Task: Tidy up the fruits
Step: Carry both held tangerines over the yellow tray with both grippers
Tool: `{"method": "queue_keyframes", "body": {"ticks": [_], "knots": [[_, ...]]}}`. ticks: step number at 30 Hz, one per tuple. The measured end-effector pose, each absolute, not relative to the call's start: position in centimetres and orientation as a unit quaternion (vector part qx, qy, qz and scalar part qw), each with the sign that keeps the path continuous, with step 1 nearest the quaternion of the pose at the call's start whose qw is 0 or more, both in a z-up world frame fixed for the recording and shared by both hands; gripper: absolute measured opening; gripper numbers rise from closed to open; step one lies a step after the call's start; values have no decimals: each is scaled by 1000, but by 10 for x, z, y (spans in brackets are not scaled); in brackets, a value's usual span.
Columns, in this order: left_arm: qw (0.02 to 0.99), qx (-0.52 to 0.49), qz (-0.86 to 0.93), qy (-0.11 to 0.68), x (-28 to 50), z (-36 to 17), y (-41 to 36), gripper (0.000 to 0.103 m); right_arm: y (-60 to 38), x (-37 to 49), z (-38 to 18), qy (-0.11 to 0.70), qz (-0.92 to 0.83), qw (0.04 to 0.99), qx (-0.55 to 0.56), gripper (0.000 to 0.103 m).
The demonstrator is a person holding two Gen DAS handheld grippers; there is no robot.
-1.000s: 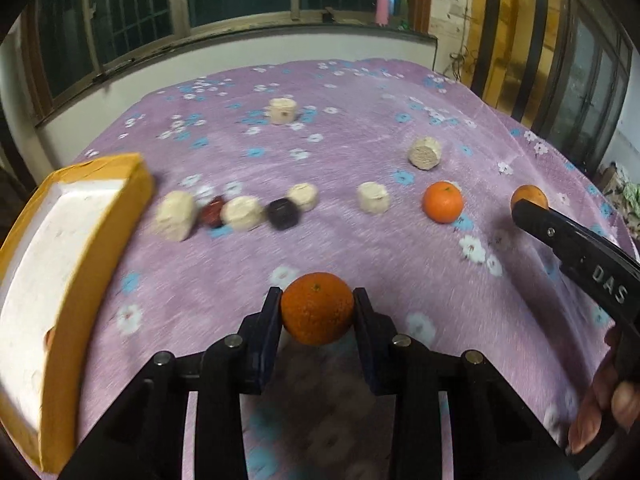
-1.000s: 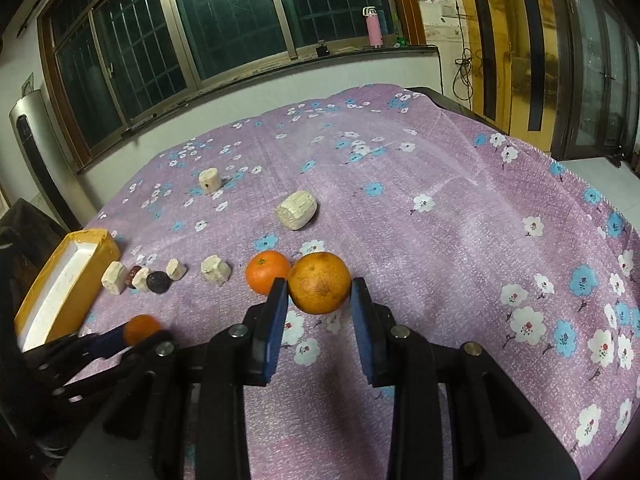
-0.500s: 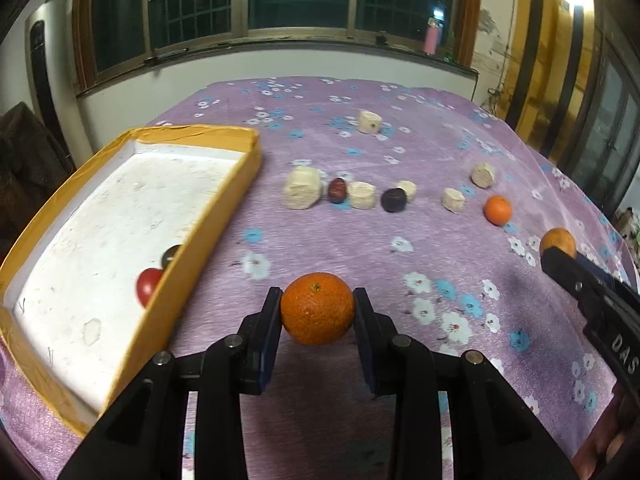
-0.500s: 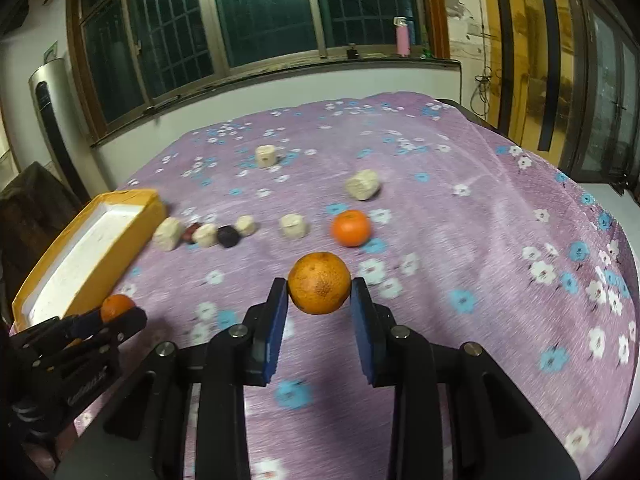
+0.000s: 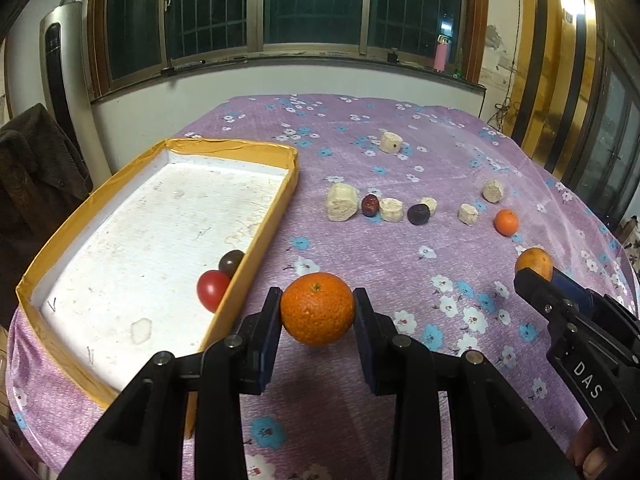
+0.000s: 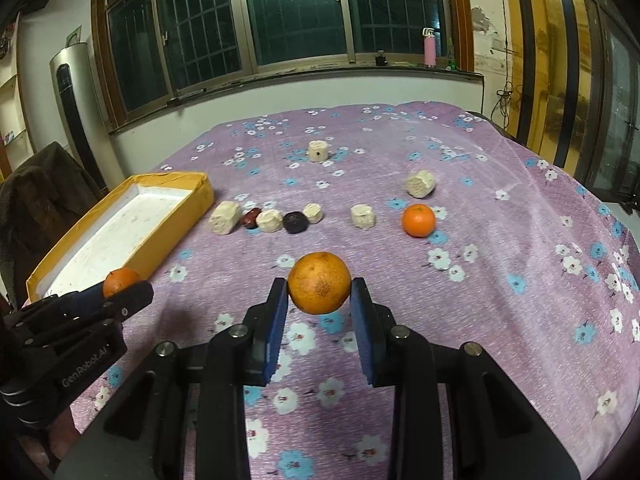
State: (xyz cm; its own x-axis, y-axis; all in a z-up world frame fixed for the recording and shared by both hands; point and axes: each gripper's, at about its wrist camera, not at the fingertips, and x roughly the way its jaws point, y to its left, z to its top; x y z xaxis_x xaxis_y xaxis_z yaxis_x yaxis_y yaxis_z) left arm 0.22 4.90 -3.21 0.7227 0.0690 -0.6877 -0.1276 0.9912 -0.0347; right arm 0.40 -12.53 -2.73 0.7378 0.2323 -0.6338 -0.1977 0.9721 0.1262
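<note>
Both cameras sit close behind their own fingers, looking down across the table point(image 5: 360, 152) toward the windows point(image 6: 296, 12).

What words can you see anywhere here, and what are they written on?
"DAS": white letters on the black body of the right gripper, seen from the left wrist camera; the word may run on out of sight.
"GenRobot.AI": pale letters on the black body of the left gripper, seen from the right wrist camera.
The pink bottle on the window sill has a small mark near its top, too small to read.
No other writing can be read.
</note>
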Motion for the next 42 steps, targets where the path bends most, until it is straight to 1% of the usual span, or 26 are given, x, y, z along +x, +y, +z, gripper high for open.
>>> {"method": "queue_keyframes", "body": {"ticks": [24, 32, 42], "knots": [[930, -43, 94, 353, -12, -16, 77, 34, -124, -2, -22, 338, 129, 932, 35, 33], [931, -53, 119, 342, -19, -8, 108, 34, -109, -3, -13, 331, 147, 932, 30, 33], [926, -73, 164, 331, -30, -3, 155, 34, -66, -1, -1, 322, 193, 927, 18, 33]]}}
